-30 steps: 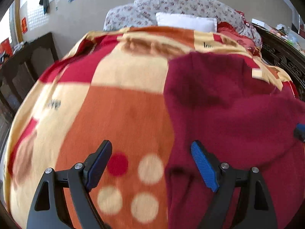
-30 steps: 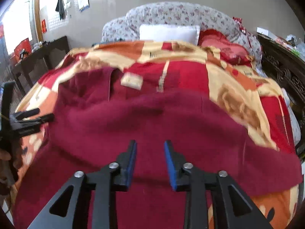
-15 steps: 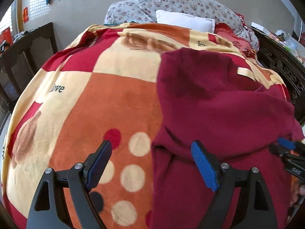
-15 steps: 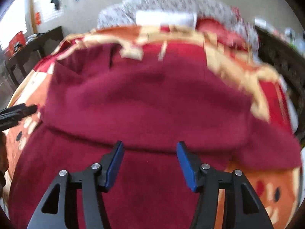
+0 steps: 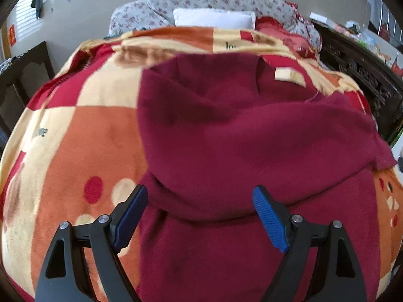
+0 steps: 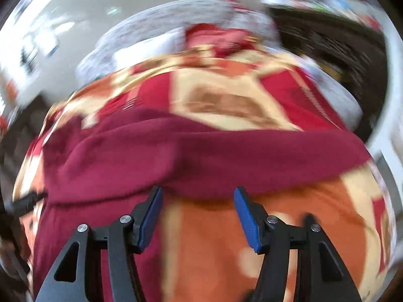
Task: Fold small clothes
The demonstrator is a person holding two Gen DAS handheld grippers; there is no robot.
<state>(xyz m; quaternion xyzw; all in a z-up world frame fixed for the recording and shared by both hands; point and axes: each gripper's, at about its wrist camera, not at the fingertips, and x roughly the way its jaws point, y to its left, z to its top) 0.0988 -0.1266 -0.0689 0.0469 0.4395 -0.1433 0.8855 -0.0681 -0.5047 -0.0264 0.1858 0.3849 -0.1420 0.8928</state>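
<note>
Each handheld unit carries two black plastic finger arms with triangular cut-outs. On the left gripper (image 5: 200, 216), round silver screw heads mark the pivots, and the inner faces carry blue pads (image 5: 269, 222) with a fine ribbed texture. The right gripper (image 6: 197, 216) is of identical build: black arms, silver screws, blue pads (image 6: 245, 220). No sleeve shows clearly.

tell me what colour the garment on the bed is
Dark maroon garment, seen best from the left wrist.
</note>
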